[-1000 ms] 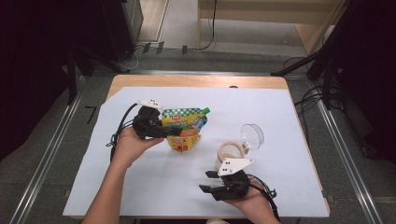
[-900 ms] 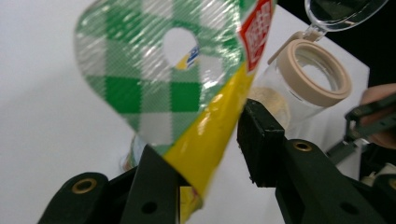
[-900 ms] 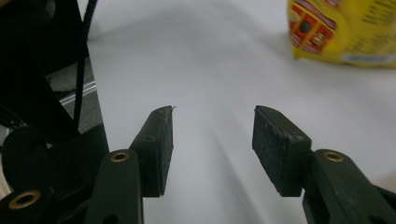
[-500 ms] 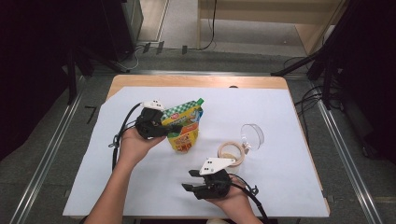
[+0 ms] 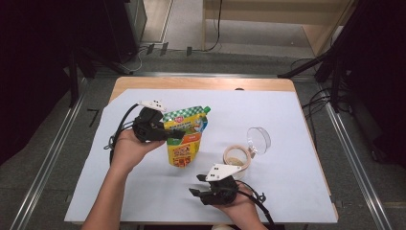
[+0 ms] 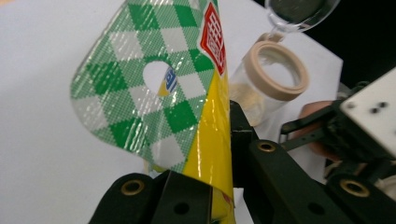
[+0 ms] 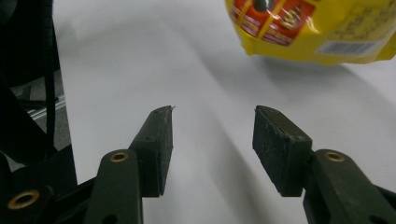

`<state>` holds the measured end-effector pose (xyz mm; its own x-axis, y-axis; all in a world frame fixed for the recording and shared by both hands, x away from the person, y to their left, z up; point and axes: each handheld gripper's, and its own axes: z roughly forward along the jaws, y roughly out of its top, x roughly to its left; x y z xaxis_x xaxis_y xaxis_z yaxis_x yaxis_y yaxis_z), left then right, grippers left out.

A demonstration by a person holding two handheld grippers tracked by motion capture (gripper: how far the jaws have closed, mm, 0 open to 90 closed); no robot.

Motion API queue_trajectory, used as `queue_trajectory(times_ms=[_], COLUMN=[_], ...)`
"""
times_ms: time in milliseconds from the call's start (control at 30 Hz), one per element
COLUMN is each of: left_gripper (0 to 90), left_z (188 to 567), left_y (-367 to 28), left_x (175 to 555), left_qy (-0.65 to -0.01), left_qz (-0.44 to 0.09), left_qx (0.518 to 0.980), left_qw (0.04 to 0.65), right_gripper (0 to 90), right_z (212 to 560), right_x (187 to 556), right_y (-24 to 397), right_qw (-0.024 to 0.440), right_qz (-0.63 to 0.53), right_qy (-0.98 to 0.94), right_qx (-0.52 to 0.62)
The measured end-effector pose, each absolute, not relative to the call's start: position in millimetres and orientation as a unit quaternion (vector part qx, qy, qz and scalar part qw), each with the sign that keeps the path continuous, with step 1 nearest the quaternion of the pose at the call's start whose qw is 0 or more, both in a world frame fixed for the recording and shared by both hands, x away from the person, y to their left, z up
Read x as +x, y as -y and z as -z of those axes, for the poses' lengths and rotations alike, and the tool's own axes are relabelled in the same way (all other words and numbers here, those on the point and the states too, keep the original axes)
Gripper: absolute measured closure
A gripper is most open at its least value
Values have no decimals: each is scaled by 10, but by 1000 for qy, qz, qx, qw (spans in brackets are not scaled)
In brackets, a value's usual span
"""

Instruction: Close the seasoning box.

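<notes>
White sheet [image 5: 287,124] covers most of the table [image 5: 201,83]. Pouch [image 5: 184,136], yellow w/ green check top, hangs upright, pinched btwn the left gripper [image 5: 165,132] jaws near its top edge, bottom just off the sheet. Jar [image 5: 237,158] w/ tan rim sits beyond those jaws, clear lid [image 5: 259,139] beside it. Right gripper [image 7: 212,128] jaws spread apart, nothing btwn them, pouch bottom ahead of the tips.

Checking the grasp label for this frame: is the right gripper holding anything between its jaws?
No. In the right gripper view the right gripper stands open over the white sheet, with the yellow pouch lying beyond it.
</notes>
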<state>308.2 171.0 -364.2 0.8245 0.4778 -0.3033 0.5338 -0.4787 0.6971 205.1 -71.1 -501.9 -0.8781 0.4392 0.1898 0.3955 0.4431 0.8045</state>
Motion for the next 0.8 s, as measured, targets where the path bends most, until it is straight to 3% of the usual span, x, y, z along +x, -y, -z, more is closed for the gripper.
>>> queue_trajectory(times_ms=[367, 433, 533, 800], left_gripper=[900, 900, 900, 900], left_z=[3265, 3204, 3134, 3126], left_y=[-1601, -1579, -1552, -1442], left_x=[2786, 2728, 2656, 2578], left_qy=[-244, -233, -220, -203], left_qz=[53, 59, 72, 122], left_qx=[867, 868, 868, 873], left_qw=[432, 435, 439, 427], right_gripper=[569, 680, 752, 767], right_z=[5054, 5047, 5032, 5021], right_x=[2122, 2114, 2098, 2134], right_y=[753, 748, 737, 791], right_qw=[35, 39, 51, 76], right_qz=[-476, -478, -485, -504], right_qy=[-832, -830, -824, -799], right_qx=[284, 285, 289, 318])
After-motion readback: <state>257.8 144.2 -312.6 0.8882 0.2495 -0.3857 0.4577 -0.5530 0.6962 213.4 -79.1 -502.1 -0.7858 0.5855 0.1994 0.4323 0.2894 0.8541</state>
